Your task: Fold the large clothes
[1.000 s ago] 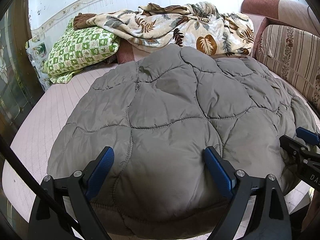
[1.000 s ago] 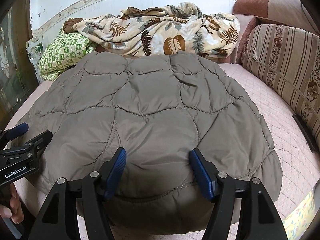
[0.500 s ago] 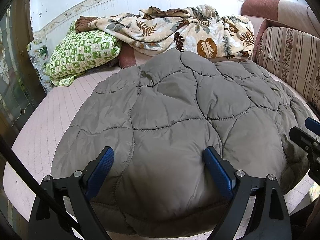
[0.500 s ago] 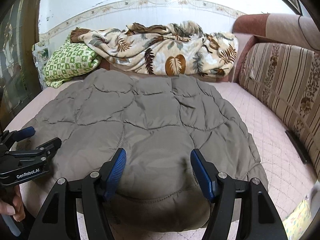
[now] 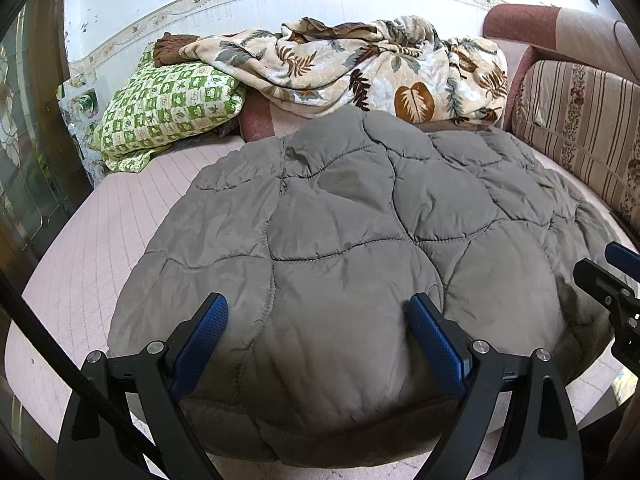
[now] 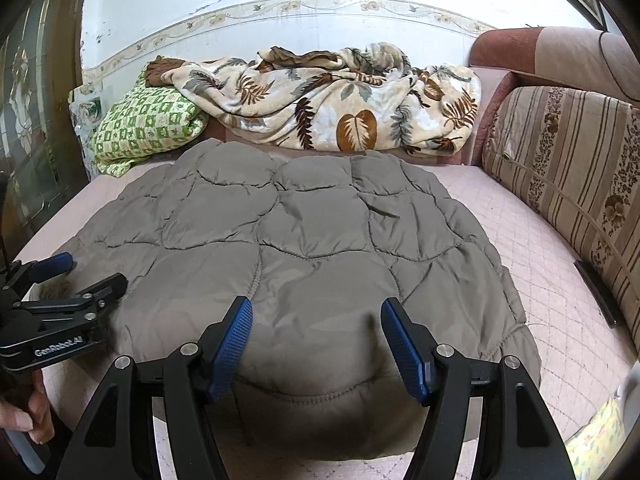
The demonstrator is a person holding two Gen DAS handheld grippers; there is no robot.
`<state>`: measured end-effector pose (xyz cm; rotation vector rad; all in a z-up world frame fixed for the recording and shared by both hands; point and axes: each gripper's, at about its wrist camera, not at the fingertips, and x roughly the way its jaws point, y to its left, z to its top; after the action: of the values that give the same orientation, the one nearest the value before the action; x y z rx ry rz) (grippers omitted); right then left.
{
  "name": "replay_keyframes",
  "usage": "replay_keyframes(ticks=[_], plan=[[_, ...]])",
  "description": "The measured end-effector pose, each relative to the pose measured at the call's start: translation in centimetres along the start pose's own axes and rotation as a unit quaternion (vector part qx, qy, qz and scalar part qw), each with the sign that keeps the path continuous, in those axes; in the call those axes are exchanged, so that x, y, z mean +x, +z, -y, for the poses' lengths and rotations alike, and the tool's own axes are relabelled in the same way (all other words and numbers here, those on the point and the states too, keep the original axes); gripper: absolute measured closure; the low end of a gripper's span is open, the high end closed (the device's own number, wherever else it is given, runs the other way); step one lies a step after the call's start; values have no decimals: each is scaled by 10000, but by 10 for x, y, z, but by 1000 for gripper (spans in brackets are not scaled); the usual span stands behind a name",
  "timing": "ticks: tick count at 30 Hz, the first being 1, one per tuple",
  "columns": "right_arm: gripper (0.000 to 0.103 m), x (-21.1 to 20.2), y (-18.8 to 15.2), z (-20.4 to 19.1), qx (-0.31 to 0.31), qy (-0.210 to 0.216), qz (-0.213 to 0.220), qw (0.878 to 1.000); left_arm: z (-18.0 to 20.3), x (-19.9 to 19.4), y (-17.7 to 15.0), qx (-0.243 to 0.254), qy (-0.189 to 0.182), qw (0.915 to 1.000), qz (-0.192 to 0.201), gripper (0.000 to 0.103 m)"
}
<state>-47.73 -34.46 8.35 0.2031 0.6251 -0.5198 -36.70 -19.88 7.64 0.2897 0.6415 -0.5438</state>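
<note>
Both jaws wide apart, nothing pinched: left gripper & right gripper hover over near hem of grey quilted jacket.
Jacket lies flat on pink quilted bed, long axis near-to-far, far end by leaf blanket; white wall w/ floral border behind, striped backrest right, green pillow far left.
</note>
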Motion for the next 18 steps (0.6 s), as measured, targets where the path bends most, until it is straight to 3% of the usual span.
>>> replay_keyframes(ticks=[7,18], plan=[[32,-34,-9,13,121,-199,298,9993,1,2,0,-158,-132,9998,-23,12],[31,-63,-31,45,499,-329,270,9978,18,-16,-10,-61,-220,9996,172,12]])
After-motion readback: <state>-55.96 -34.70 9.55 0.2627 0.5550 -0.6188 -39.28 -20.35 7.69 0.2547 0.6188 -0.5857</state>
